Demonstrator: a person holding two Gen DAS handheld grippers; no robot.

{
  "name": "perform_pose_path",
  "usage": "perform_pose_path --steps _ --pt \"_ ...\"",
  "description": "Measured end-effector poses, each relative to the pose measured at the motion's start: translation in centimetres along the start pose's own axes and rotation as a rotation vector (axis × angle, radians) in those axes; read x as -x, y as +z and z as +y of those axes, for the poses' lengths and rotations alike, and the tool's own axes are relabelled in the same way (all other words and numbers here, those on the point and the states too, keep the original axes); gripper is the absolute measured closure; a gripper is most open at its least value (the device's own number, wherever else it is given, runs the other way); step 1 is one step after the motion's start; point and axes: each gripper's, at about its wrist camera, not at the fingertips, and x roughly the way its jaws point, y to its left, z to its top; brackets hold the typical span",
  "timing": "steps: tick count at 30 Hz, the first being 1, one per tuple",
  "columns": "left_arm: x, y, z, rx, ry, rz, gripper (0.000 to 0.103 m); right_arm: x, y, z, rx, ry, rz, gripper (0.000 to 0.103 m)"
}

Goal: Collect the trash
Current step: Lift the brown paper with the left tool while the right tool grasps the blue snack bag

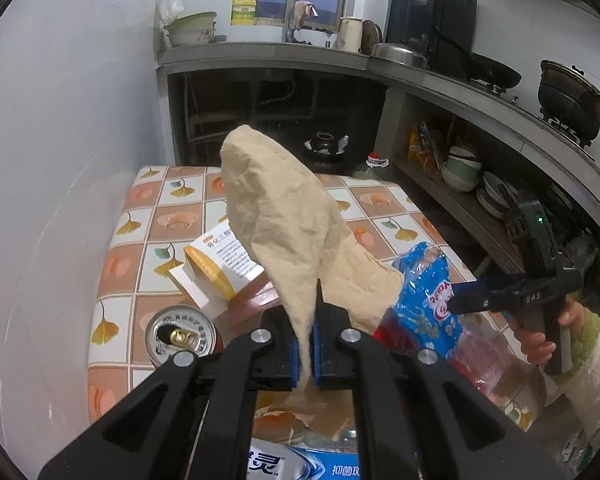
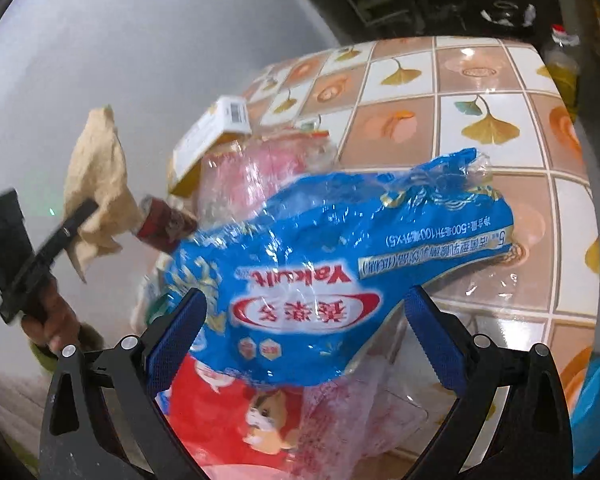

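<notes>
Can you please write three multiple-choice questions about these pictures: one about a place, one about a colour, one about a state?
1. Where does the open drink can stand?
A. on the tiled table
B. on the kitchen counter
C. on the floor

2. What colour is the plastic wrapper in front of the right gripper?
A. green
B. blue
C. black

3. What is the state of the left gripper?
A. open and empty
B. shut on the can
C. shut on the beige tissue

Answers:
1 A: the can stands on the table.
2 B: the wrapper between the open fingers of the right gripper is blue.
3 C: the left gripper pinches the tissue.
</notes>
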Motion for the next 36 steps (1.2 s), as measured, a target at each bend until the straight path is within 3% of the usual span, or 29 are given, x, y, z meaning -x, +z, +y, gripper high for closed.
perform_pose_path --steps 7,9,17,20,23,36 --pt "-0.6 -0.5 0.1 0.008 0.000 0.024 0.098 -2.7 -0.3 0.7 0.059 -0.057 0.058 0.008" --pt "-0.7 -0.6 0.2 0.013 0.000 0.026 0.098 -3.2 -0.2 1.0 0.064 -0.070 0.054 0.013" --pt "-0.8 -0.8 0.2 0.021 0.006 0.036 0.098 -2.6 -0.3 -0.5 -0.025 -0.035 0.041 0.063" --pt "-0.8 -0.8 0.2 0.022 0.007 0.036 0.098 -2.1 -0.3 -0.6 -0.051 -0.035 0.011 0.079" --pt "-0.7 -0.8 0.2 0.022 0.008 0.034 0.098 -0.8 -0.5 -0.9 -0.076 -0.035 -0.036 0.088" --pt "1.2 -0.6 -0.7 -0.001 0.017 -0.009 0.098 5.9 -0.1 -0.1 -0.090 -0.035 -0.235 0.096"
